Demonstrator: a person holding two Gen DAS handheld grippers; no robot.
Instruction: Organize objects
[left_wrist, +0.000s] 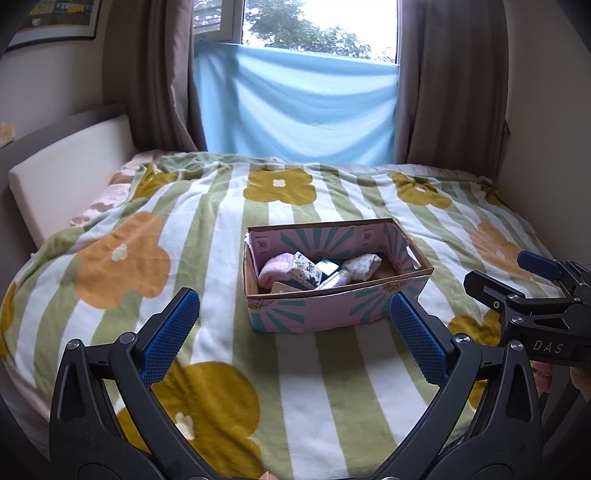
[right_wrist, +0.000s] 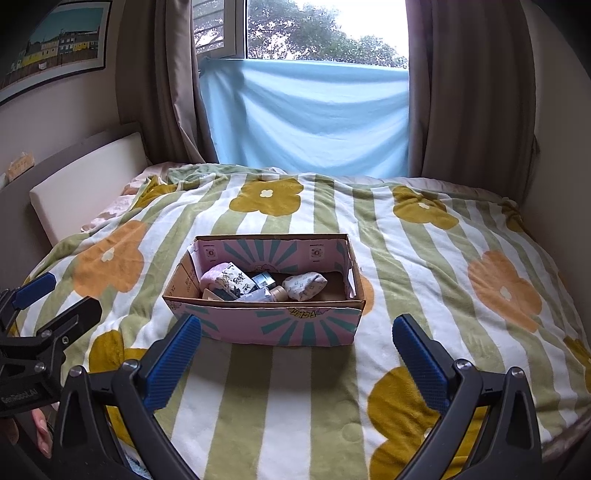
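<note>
A pink and teal cardboard box (left_wrist: 317, 314) (right_wrist: 280, 326) stands open on the bed. Inside lie a pink sock roll (left_wrist: 275, 267) (right_wrist: 214, 277), a white patterned sock roll (left_wrist: 364, 266) (right_wrist: 306, 284), a floral packet (left_wrist: 306, 271) (right_wrist: 238, 280), a small bottle (left_wrist: 334, 279) (right_wrist: 277, 293) and some dark items. My left gripper (left_wrist: 295, 308) is open and empty, held just before the box. My right gripper (right_wrist: 297, 332) is open and empty, also in front of the box. Each gripper shows at the edge of the other's view, the right one (left_wrist: 532, 280) and the left one (right_wrist: 55, 299).
The bed carries a striped green and white blanket with large flowers (left_wrist: 184, 229) (right_wrist: 443, 258). A white padded headboard (left_wrist: 62, 173) runs along the left. A blue cloth (left_wrist: 295, 107) hangs over the window behind, between brown curtains (right_wrist: 472, 92).
</note>
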